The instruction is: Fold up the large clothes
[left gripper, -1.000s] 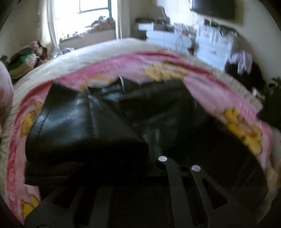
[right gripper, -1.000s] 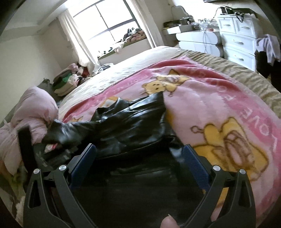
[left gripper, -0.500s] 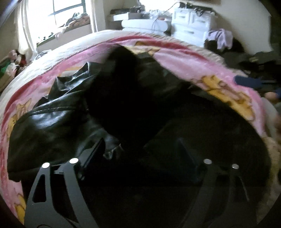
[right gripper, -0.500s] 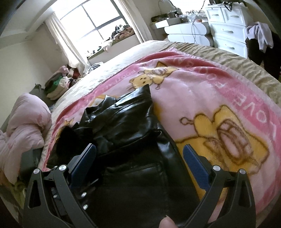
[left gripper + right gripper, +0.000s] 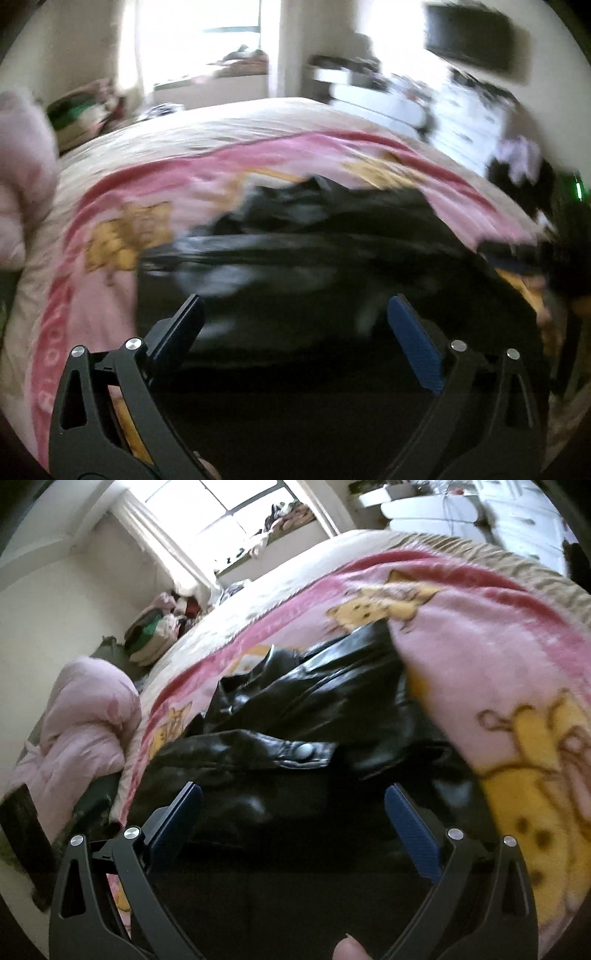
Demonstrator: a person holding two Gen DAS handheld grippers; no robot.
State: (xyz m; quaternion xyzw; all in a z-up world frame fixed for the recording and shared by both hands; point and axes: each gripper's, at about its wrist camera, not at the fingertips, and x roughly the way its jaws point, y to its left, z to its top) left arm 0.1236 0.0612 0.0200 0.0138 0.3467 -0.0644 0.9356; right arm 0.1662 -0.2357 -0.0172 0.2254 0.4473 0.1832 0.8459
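We see both grippers spread wide over the black jacket: left gripper just opened, blurred; right gripper shows a snap button.

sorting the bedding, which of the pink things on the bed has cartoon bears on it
The flat pink blanket under the black leather jacket; the puffy pink duvet bunched at the bed's left edge is plain.

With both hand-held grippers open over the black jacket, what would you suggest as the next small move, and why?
Probably lower the right hand-held gripper onto the near edge of the black leather jacket and close: its jaws stand open and empty, and the jacket lies only partly folded on the pink blanket.
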